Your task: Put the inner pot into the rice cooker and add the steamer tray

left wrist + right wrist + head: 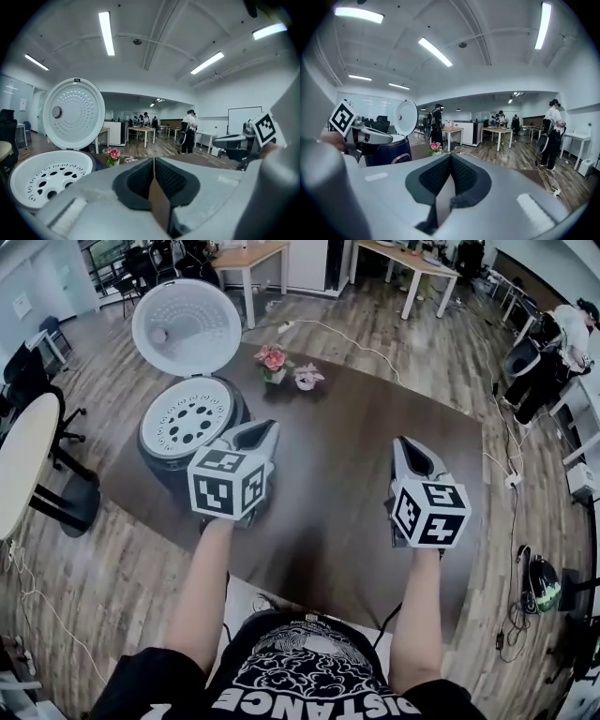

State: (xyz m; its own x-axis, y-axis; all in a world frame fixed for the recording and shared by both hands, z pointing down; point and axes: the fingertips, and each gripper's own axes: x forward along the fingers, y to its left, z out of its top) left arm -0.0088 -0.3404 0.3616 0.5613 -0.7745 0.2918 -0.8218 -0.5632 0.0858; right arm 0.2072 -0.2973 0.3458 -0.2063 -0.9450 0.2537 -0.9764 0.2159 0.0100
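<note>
Both forearms reach forward, side by side, over the dark table (347, 418). Left gripper (255, 433) and right gripper (406, 448): jaws together, empty. Steamer tray (187, 418) sits in the open rice cooker (161, 468), just beside the left gripper.

The jaws of the left gripper (153, 161) are seen pressed together, and nothing is held between them. To the left of the jaws, close by, a white steamer tray (49, 176) with round holes is seen, and behind it a round white lid (74, 114) is stood upright. Just beyond the jaws, slightly left, pink flowers (113, 155) are placed. To the right, the right gripper (220, 140) is seen. Far ahead, people (188, 131) are standing near tables.
</note>
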